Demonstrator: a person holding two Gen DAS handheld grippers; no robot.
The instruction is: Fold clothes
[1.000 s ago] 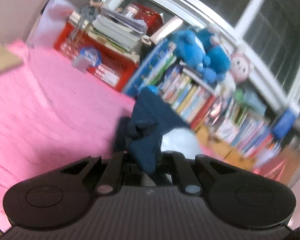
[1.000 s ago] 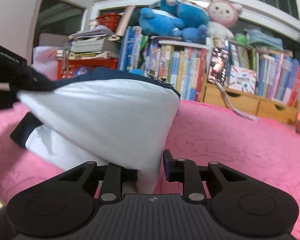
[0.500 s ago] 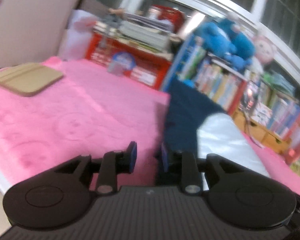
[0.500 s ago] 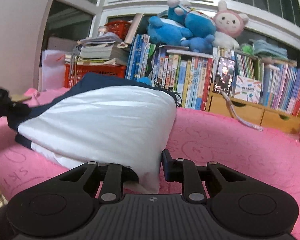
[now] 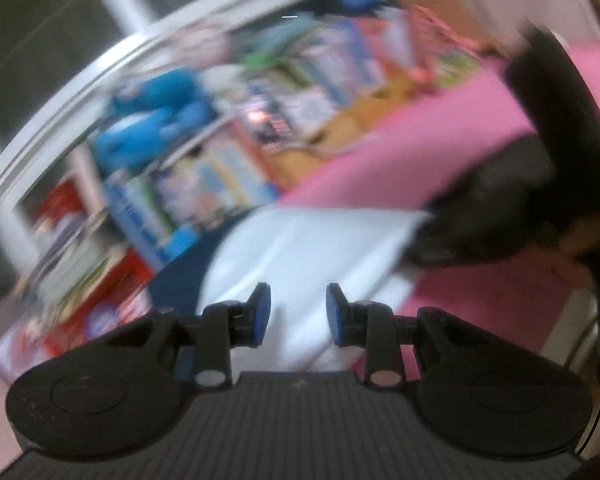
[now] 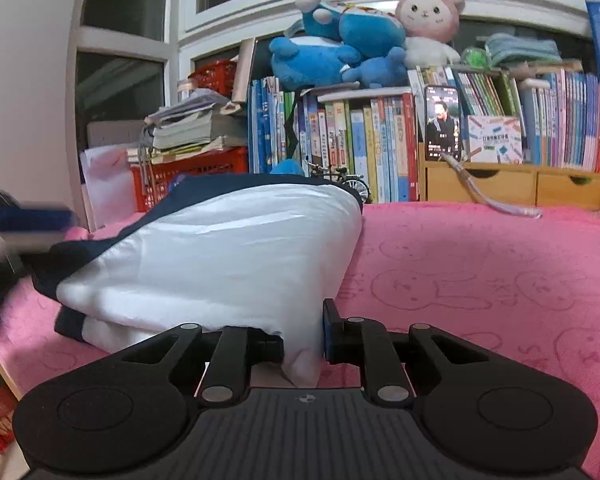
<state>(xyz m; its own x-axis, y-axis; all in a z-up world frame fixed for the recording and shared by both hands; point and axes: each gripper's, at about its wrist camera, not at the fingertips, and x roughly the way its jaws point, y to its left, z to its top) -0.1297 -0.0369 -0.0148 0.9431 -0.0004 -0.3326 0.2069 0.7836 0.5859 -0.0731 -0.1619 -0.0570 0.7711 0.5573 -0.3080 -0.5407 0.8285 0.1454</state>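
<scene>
The soft white and dark blue cloth garment (image 6: 220,264) lies folded on the pink bench (image 6: 480,280). It looks light and floppy. The right tool (image 6: 302,340) pinches its near corner. The left tool (image 5: 298,312) has just been opening and holds nothing; grab an edge.

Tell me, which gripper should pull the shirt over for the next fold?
Right, probably. The right gripper already pinches the white and navy shirt's corner. The left gripper has just been opening, with nothing between its pads.

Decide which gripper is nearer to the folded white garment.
Right. The right gripper pinches the folded white garment's corner; the left gripper hangs open just off its other side, jaws having just opened.
</scene>
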